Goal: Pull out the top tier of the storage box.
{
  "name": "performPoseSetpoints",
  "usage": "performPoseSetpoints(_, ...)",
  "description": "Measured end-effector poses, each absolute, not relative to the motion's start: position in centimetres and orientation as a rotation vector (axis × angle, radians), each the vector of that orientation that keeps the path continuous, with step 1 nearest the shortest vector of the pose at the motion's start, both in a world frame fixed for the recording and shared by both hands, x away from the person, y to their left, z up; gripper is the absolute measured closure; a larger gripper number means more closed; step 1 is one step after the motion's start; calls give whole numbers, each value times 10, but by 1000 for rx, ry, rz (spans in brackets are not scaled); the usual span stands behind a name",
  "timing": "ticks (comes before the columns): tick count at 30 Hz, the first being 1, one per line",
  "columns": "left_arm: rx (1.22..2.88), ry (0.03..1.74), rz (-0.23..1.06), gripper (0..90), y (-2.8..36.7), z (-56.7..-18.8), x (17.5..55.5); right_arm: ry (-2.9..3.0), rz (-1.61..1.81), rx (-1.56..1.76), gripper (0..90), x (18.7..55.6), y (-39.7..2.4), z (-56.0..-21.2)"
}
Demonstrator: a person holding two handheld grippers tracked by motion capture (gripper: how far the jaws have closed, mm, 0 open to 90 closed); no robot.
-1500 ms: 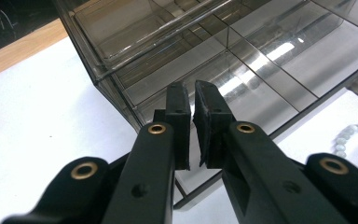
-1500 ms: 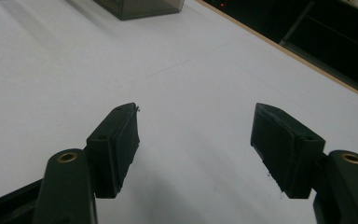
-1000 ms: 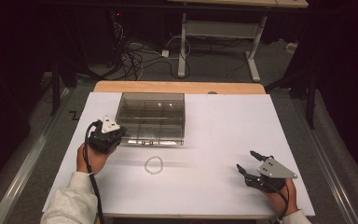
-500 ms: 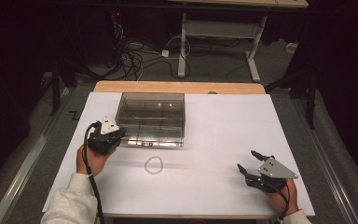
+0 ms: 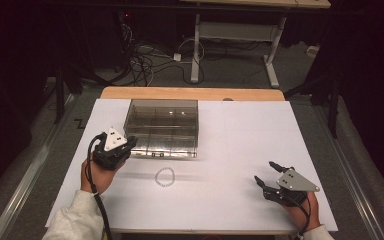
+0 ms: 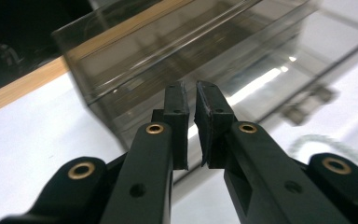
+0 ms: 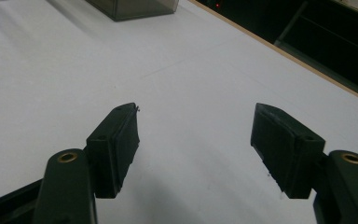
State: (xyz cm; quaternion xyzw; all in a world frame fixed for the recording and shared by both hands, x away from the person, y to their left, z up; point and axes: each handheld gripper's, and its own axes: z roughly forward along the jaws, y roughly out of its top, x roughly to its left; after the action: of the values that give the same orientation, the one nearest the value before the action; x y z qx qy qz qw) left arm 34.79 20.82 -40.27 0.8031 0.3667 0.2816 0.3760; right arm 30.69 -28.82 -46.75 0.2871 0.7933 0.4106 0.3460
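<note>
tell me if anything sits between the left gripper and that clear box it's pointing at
Nothing visible does. The left gripper, jaws nearly shut and empty, sits just off the near left corner of the clear compartment box, with bare white table cover between them. The small bead ring lies off to the side, nearer the person.

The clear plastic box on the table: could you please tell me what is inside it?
The clear plastic box is split by dividers into compartments, and those that show look empty. Glare on the tinted walls hides the near corners. The small bracelet lies outside, in front of it.
</note>
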Motion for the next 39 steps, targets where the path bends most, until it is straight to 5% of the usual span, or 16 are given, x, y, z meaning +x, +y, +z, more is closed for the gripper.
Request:
performPoseSetpoints(21,2194,632,624,681,170,-419,299,2044,1071,755,324,307,-288,-467)
performPoseSetpoints(39,2325,636,306,418,144,-471,312,2041,1079,746,336,306,-286,-467)
